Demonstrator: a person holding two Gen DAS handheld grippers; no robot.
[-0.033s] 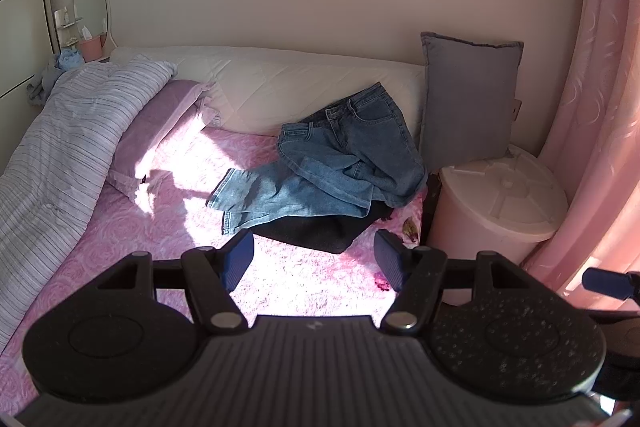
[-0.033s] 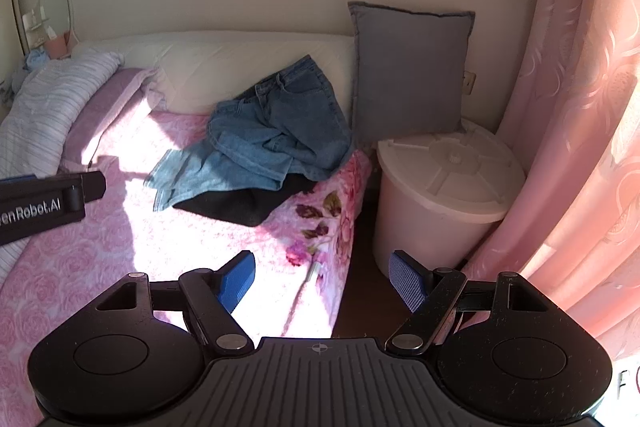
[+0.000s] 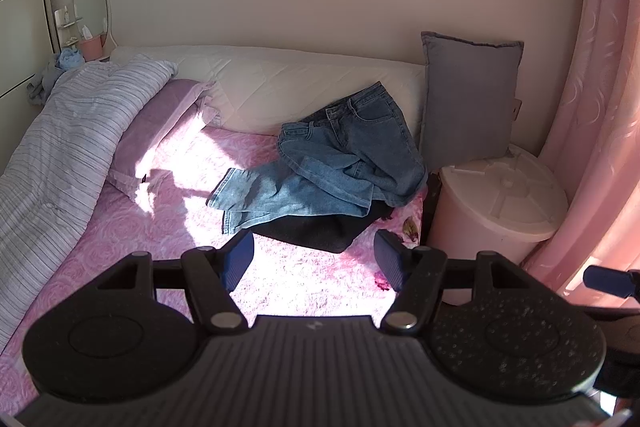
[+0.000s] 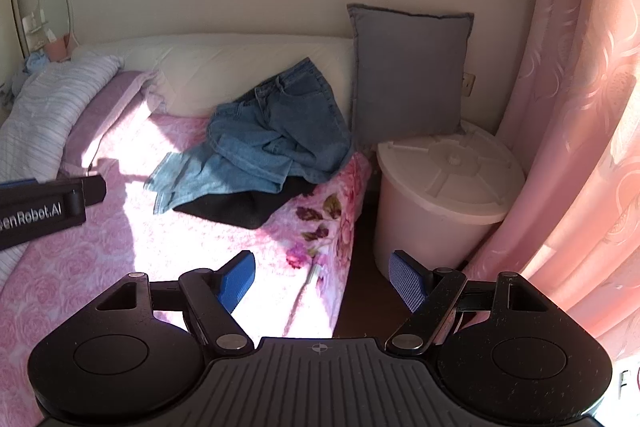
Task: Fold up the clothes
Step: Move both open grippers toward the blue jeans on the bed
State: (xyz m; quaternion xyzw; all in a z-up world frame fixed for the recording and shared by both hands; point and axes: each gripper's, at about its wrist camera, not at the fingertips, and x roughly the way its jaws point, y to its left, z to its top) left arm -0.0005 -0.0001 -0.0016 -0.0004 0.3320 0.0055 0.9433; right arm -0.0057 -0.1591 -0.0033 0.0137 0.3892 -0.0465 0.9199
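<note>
A pair of blue jeans point(image 3: 332, 163) lies crumpled on the far right part of the bed point(image 3: 168, 227), its waistband propped up against the long white bolster point(image 3: 288, 87) at the wall and its paler legs trailing left onto the pink rose-patterned cover. The jeans rest on top of a black garment point(image 3: 316, 231), which sticks out from under them toward the camera, close to the bed's right edge. In the right wrist view the same jeans point(image 4: 272, 143) and black garment point(image 4: 240, 207) sit well beyond the fingers, near the flowered side of the bed.

The left gripper point(image 3: 314, 259) hovers above the sunlit cover in front of the clothes, its jaws spread wide with nothing between them. The right gripper point(image 4: 322, 281) is likewise spread wide and holds nothing, hanging over the bed's right edge and the dark floor beside it. The left tool's body shows at the left margin of the right wrist view.

A grey cushion point(image 3: 470, 103) stands upright against the wall just right of the jeans. Below it a pale lidded bin point(image 3: 496, 199) stands on the floor beside the bed, next to a pink curtain point(image 3: 600, 107). On the bed's left side lie a striped duvet point(image 3: 68, 147) and a lilac pillow point(image 3: 156, 123); an oval mirror point(image 3: 91, 1) stands in the far left corner
</note>
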